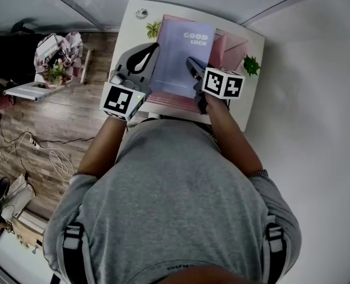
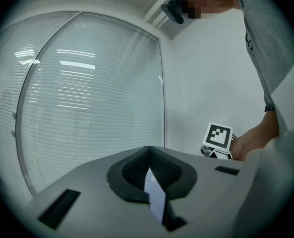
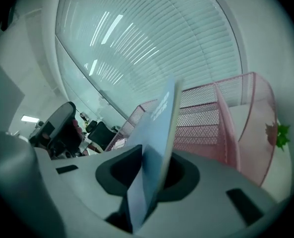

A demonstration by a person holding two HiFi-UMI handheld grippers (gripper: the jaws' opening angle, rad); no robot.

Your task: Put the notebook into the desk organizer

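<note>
Left tongs [image 1: 148, 58] pinch the notebook [image 1: 187, 46] at its left edge and right tongs [image 1: 193, 70] pinch its right. It stands upright above the tabletop [image 1: 133, 22], at the pink desk organizer [image 1: 237, 49]. Seating it in a slot and letting go seem still to do.

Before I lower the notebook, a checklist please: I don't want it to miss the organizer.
1. Left hand-held gripper on the notebook: ok, its edge sits between the jaws.
2. Right hand-held gripper on the notebook: ok, the cover sits between its jaws.
3. Organizer in front: ok, the pink mesh stands just beyond the notebook.
4. Notebook on edge for a slot: not ok, its cover faces up in the head view.
5. Slot free: cannot tell, the notebook hides most of the organizer.
6. Plant out of the way: ok, it stands off to the organizer's right.
</note>
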